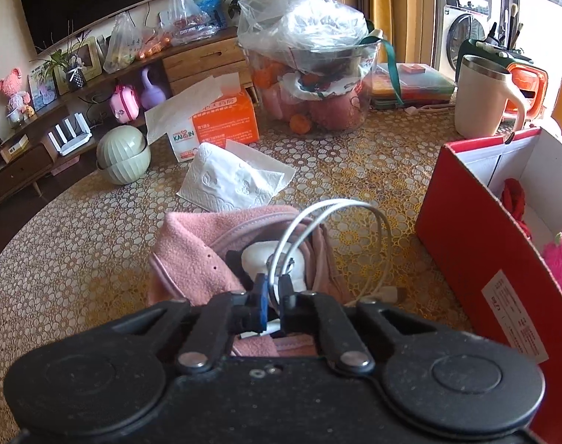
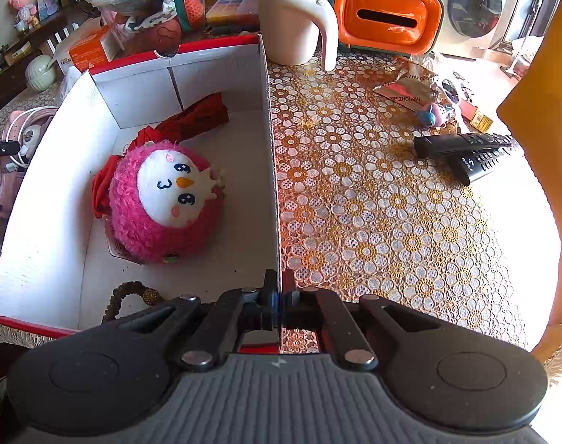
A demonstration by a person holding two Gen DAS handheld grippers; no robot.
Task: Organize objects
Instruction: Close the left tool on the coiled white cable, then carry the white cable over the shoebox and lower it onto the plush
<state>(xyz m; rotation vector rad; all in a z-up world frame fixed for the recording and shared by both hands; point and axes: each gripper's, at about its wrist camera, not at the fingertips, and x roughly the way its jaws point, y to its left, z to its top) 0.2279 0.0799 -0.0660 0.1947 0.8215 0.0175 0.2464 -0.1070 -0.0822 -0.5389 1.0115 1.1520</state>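
Note:
My left gripper [image 1: 275, 288] is shut on a white charger cable [image 1: 332, 209] that loops up from a white charger plug [image 1: 266, 259] lying on a pink pouch [image 1: 192, 255]. The red cardboard box [image 1: 465, 236] stands just right of it. My right gripper [image 2: 279, 296] is shut on the box's right wall [image 2: 269, 155], one finger inside and one outside. Inside the box lie a pink plush owl [image 2: 166, 199], a red cloth [image 2: 199, 116] and a brown bead string [image 2: 129, 294]. The pouch and cable also show at the far left of the right wrist view [image 2: 10, 155].
On the lace tablecloth: a tissue [image 1: 232, 181], an orange tissue pack [image 1: 214, 122], a glass bowl of fruit under plastic [image 1: 310, 70], a cream mug [image 2: 295, 18], an orange holder [image 2: 386, 18], two black remotes [image 2: 469, 151], snack wrappers [image 2: 406, 87] and small items at the right edge.

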